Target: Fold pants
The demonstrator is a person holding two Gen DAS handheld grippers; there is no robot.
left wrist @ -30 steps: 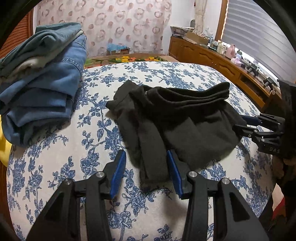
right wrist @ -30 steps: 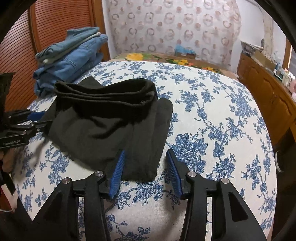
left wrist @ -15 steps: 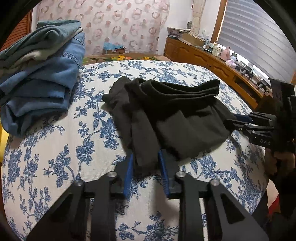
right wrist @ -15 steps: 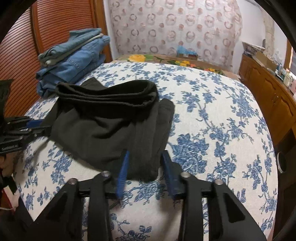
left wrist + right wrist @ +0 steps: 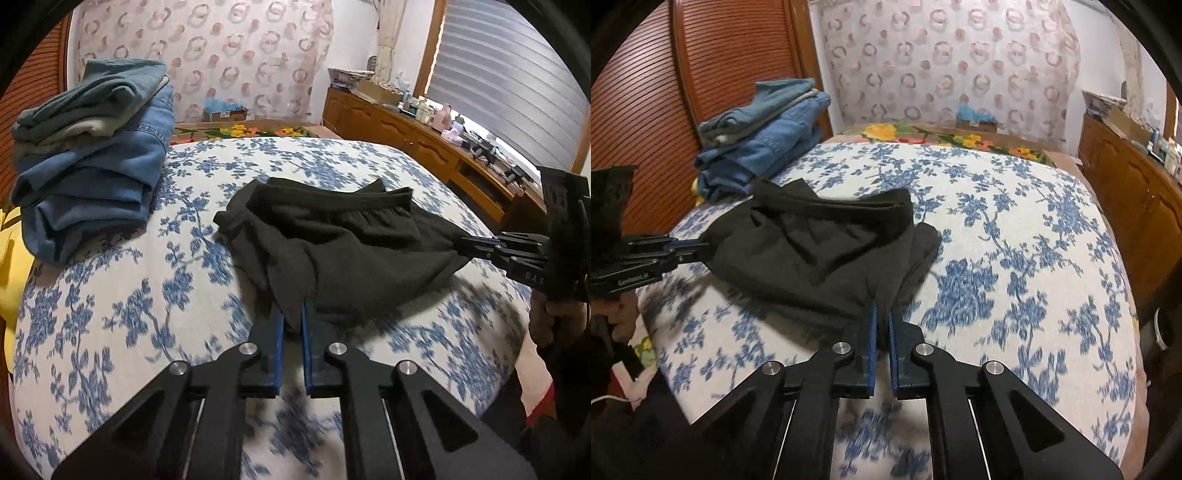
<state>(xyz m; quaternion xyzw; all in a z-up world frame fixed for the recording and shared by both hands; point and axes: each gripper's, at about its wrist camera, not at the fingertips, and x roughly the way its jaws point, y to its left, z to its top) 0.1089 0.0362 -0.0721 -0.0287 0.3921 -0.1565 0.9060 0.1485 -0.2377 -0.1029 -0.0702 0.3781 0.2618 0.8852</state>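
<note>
Black pants (image 5: 343, 251) lie partly folded on the blue-flowered bedspread (image 5: 122, 288), waistband at the far side. My left gripper (image 5: 292, 317) is shut on the near hem of the pants and lifts it a little. My right gripper (image 5: 881, 314) is shut on the other near corner of the black pants (image 5: 812, 258). Each gripper shows in the other's view, the right gripper (image 5: 469, 245) at the right and the left gripper (image 5: 690, 247) at the left, both pinching cloth.
A stack of folded blue jeans (image 5: 92, 166) sits at the far left of the bed, also in the right wrist view (image 5: 764, 140). A wooden dresser (image 5: 424, 147) with clutter runs along the right. A slatted wooden door (image 5: 665, 92) stands on the left.
Both grippers went from open around the near hem to shut on it, and the near edge of the pants has lifted off the bedspread.
</note>
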